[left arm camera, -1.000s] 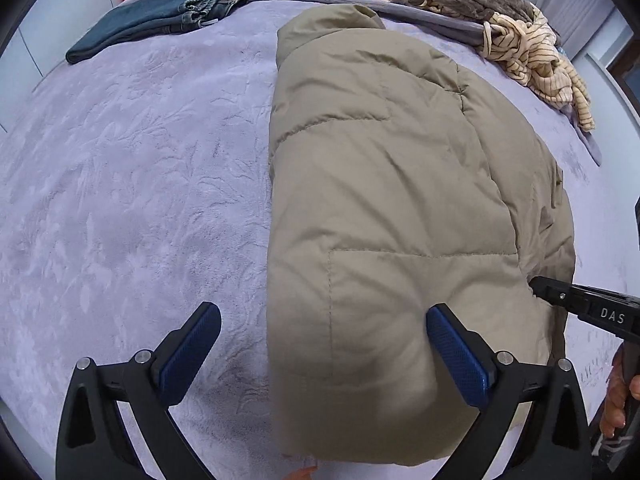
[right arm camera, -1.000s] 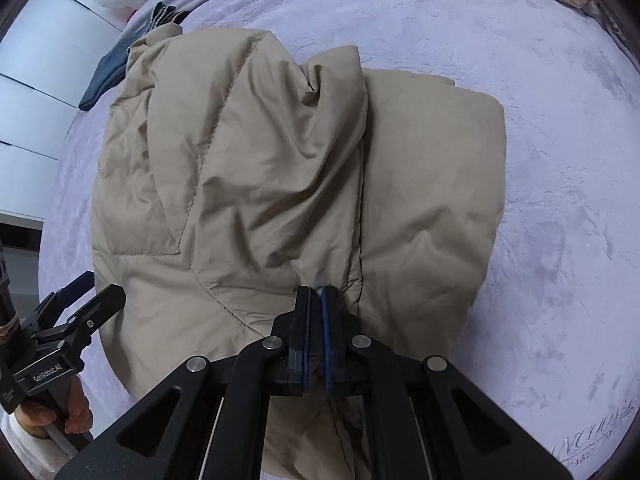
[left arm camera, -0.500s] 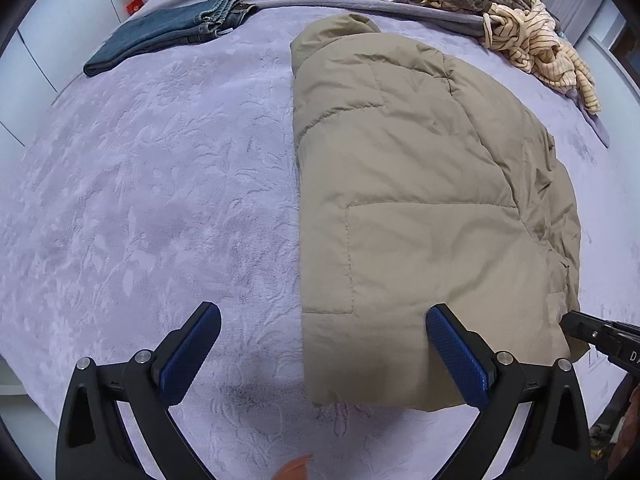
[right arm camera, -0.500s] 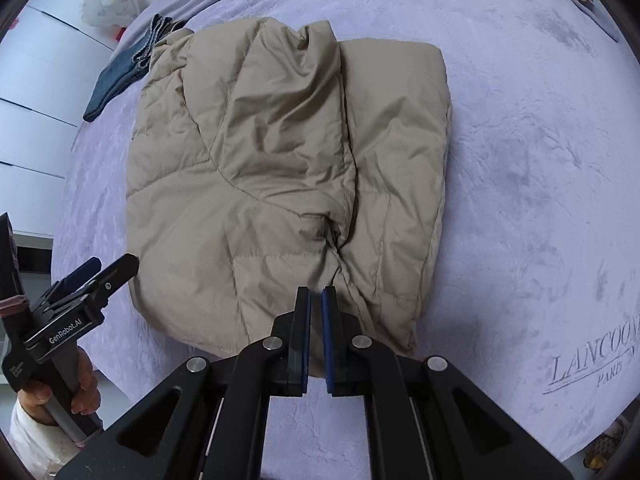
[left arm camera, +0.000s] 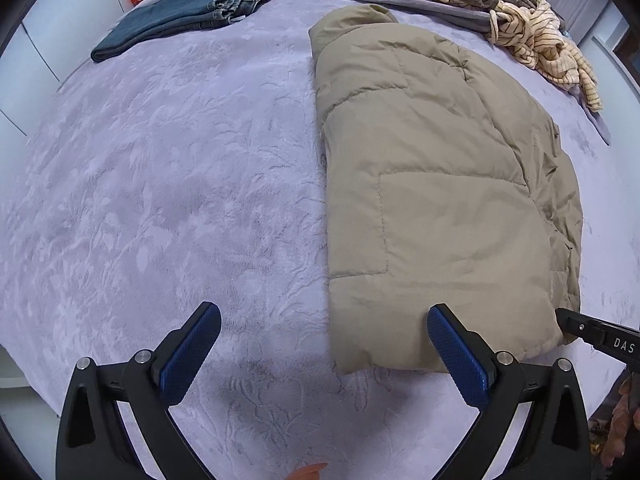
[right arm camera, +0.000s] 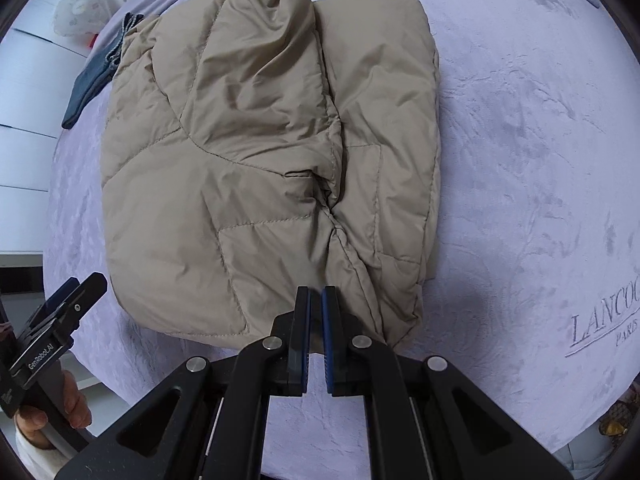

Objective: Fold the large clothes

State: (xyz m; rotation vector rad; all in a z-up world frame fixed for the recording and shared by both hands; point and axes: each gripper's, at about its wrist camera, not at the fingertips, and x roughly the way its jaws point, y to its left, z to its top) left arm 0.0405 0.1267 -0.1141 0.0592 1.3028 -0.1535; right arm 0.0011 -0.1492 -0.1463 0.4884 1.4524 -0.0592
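Observation:
A folded tan puffer jacket lies on the lilac bed cover. My left gripper hangs open above the jacket's near left corner with nothing between its blue pads. My right gripper is shut, and I see no cloth between its tips. It hovers over the jacket at its near hem. In the left wrist view the right gripper pokes in beside the jacket's near right corner. In the right wrist view a hand holds the left gripper at the lower left.
Folded blue jeans lie at the bed's far left. A heap of striped and brown clothes sits at the far right. White cupboard fronts stand past the bed's left side. Embroidered lettering marks the cover near its front edge.
Both grippers have drawn back from the jacket toward the bed's near edge. The bunched fold the right gripper was at now lies flat on the jacket. The left gripper stays open.

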